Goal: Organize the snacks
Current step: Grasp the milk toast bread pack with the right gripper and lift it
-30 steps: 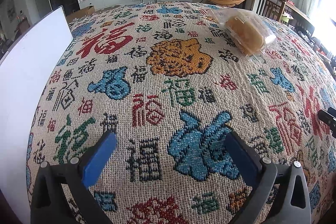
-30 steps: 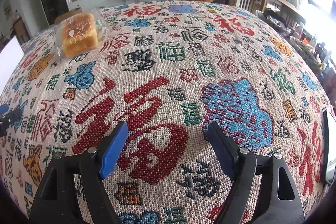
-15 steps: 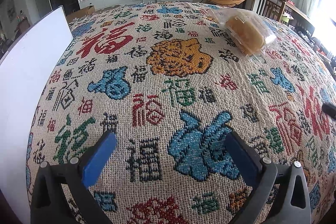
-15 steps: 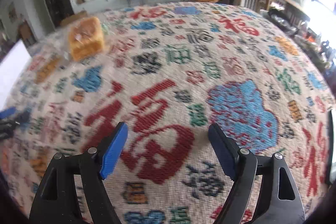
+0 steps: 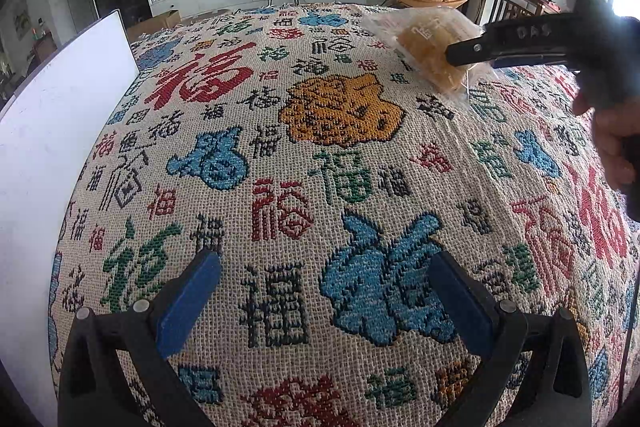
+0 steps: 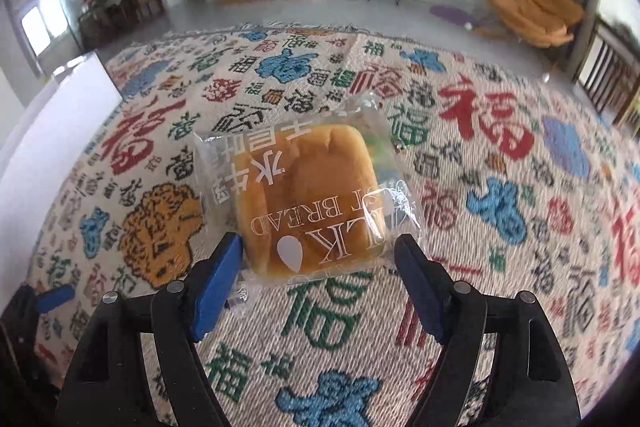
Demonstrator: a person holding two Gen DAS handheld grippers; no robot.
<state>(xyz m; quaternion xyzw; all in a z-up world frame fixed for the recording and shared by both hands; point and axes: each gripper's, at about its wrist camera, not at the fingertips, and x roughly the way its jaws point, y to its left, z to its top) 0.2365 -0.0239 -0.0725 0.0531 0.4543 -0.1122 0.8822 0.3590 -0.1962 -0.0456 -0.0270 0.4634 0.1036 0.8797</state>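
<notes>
Over toward the far right side of the counter point(image 5: 344, 187), on the patterned cloth point(image 6: 500, 155), sits a wrapped bread bun point(image 6: 316, 199). Right tongs point(image 6: 320, 283) are straddling its near end, pads either side of the wrapper and closing in, not squeezing it yet. Left tongs point(image 5: 320, 303) hang wide open over bare cloth near the front edge, nothing between them. White board point(image 5: 52, 131) along the left edge.

The packaged bread point(image 6: 316, 199) lies on the tablecloth point(image 6: 480, 267) that covers the table, towards the far side. The right gripper point(image 6: 320, 287) stands at the near edge of the packaged bread, which is between its closing jaws. The left gripper point(image 5: 320, 299) is near and left, above the bare tablecloth. A white board point(image 5: 52, 131) stands along the left edge.
</notes>
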